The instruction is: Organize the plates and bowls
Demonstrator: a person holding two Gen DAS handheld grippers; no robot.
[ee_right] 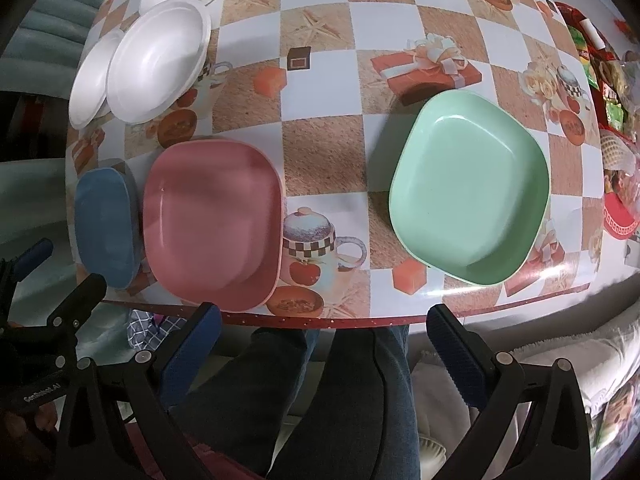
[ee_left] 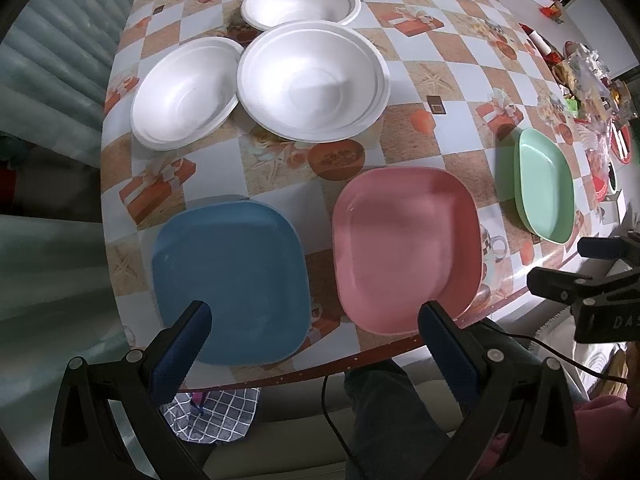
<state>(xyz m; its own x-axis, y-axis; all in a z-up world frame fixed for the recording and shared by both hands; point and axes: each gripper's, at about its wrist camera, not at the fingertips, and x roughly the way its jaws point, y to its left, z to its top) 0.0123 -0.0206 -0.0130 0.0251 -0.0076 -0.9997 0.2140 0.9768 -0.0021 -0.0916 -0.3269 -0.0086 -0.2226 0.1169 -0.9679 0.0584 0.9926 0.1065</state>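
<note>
Checkered oilcloth covers the desk (ee_right: 320,168), its near edge just ahead of both grippers. Both pairs of fingers are held spread and empty. The left gripper (ee_left: 316,344) is aimed between the blue plate (ee_left: 230,280) and pink plate (ee_left: 404,248); the right gripper (ee_right: 324,348) is nearer the green plate (ee_right: 470,188), ahead and rightward. Farther back, three white bowls (ee_left: 312,80) are clustered, left side.

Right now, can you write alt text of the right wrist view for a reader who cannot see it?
A green plate and a pink plate lie apart near the edge of a checkered table, with a blue plate left of the pink one. White bowls sit far left. The right gripper hangs before the edge, jaws open.
</note>
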